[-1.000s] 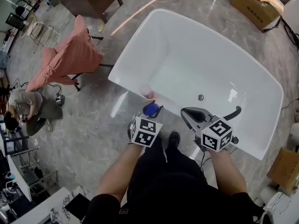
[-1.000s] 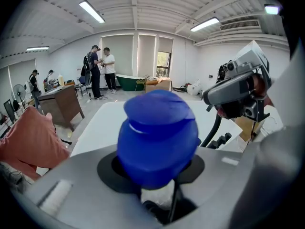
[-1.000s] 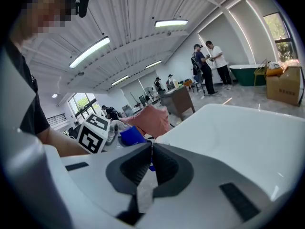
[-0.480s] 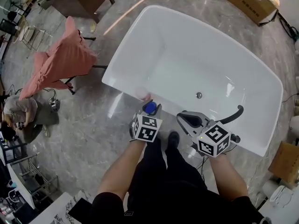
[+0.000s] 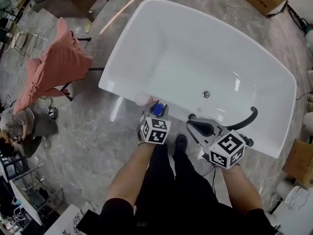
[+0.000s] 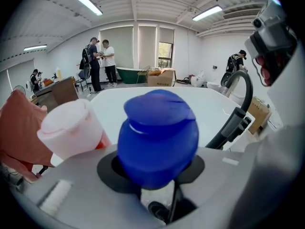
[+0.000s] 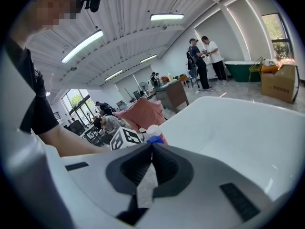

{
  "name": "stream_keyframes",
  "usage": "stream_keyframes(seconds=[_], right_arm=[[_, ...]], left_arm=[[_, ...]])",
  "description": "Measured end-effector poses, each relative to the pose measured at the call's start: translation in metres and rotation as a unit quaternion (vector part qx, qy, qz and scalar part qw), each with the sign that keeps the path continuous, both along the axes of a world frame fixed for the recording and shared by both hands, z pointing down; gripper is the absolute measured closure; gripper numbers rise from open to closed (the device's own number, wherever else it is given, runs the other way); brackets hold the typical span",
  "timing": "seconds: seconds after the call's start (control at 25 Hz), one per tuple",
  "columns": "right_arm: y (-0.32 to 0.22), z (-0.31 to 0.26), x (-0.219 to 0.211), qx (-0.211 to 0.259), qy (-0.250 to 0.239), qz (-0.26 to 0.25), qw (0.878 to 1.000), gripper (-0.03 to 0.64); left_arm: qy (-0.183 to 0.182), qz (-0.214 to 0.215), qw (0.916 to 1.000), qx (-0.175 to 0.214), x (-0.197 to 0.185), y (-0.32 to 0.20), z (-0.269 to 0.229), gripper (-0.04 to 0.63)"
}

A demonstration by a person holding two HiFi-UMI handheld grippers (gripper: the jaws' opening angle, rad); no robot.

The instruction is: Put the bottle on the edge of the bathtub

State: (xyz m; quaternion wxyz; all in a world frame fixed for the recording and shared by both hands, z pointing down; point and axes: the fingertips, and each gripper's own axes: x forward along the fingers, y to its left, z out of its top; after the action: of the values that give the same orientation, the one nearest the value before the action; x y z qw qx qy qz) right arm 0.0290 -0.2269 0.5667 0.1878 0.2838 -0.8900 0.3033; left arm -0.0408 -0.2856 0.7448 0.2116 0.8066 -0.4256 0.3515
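Item, my left gripper (image 5: 156,112): clamped on the blue-capped bottle (image 6: 157,137), which I had carried forward to the bathtub (image 5: 117,89) edge beside a pink-capped bottle (image 5: 142,99); placement looked imminent. My right gripper (image 7: 151,149): closed, empty.

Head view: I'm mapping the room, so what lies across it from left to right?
Crouching person, pink cloth, left gripper holding the blue-capped bottle, right gripper, cardboard box at the right edge.
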Motion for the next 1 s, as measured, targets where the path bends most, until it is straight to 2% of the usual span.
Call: stream_keyframes(seconds=[0.16, 0.32, 0.44, 0.64, 1.0], right_arm=[[0.000, 0.009, 0.002, -0.002, 0.009, -0.005, 1.000, 0.604], [0.000, 0.014, 0.005, -0.010, 0.013, -0.004, 1.000, 0.604], [0.001, 0.017, 0.008, -0.014, 0.015, -0.002, 1.000, 0.604], [0.001, 0.020, 0.010, -0.016, 0.015, 0.002, 1.000, 0.604], [-0.001, 0.021, 0.014, -0.019, 0.013, 0.005, 1.000, 0.604]], left_arm=[[-0.014, 0.005, 0.9999, 0.000, 0.004, -0.004, 0.023, 0.440], [-0.048, 0.040, 0.9977, 0.024, 0.010, -0.007, 0.032, 0.440], [-0.057, 0.054, 0.9964, 0.032, 0.015, -0.010, 0.036, 0.440], [-0.057, 0.057, 0.9963, 0.032, 0.018, -0.013, 0.043, 0.439], [-0.048, 0.025, 0.9982, 0.026, 0.017, -0.018, 0.044, 0.436]])
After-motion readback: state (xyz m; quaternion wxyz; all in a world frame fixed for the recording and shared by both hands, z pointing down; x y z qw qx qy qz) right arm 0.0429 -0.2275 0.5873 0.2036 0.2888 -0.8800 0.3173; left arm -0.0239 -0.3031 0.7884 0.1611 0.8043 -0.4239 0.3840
